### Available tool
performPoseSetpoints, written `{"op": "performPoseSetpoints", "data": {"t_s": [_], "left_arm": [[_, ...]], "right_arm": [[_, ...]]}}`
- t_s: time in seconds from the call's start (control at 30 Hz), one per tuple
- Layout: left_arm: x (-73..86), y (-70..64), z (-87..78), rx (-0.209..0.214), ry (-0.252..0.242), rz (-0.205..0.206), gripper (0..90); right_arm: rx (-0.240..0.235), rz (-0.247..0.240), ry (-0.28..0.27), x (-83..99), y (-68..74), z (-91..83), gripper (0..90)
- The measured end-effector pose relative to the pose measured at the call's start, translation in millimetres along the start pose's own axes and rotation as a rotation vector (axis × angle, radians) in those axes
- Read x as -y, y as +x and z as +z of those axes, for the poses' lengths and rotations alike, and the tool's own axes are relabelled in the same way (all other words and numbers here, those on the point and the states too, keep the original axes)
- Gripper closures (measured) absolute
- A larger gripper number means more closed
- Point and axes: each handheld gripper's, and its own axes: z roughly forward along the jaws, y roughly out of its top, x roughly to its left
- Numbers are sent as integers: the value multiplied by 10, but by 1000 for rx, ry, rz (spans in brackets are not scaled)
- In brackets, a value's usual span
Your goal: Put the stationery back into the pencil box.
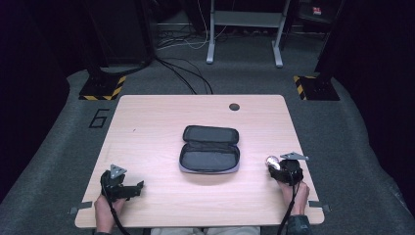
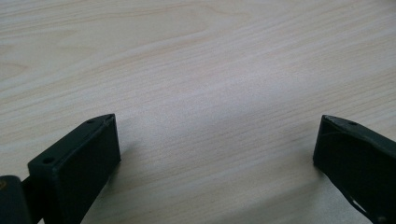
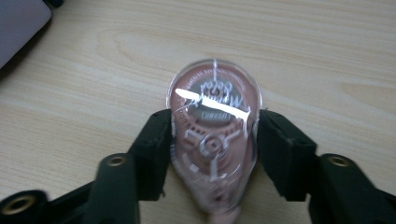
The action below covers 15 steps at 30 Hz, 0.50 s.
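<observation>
The right tongs pinch a clear, rounded correction-tape dispenser by its two curved sides, near the right edge of the tabletop; that is the weak point — the smooth plastic shell could squirt forward out of the jaws or twist if the squeeze slackens. The left tongs sit wide apart over bare wood, holding nothing; they look too far off to steady anything. The open pouch lies mid-tabletop, well apart from both — if the dispenser is bound there, it could catch the raised rim.
</observation>
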Motion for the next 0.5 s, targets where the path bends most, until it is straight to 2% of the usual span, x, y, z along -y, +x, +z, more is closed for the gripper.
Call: {"op": "performPoseSetpoints", "data": {"t_s": [0.2,0.5], "left_arm": [[0,0,0,0,0,1,5],[0,0,-1,0,1,1,5]], "right_arm": [[-5,10,-15,11,9,-1,493],[-18,-3,-22,20,-13,-5,496]]}}
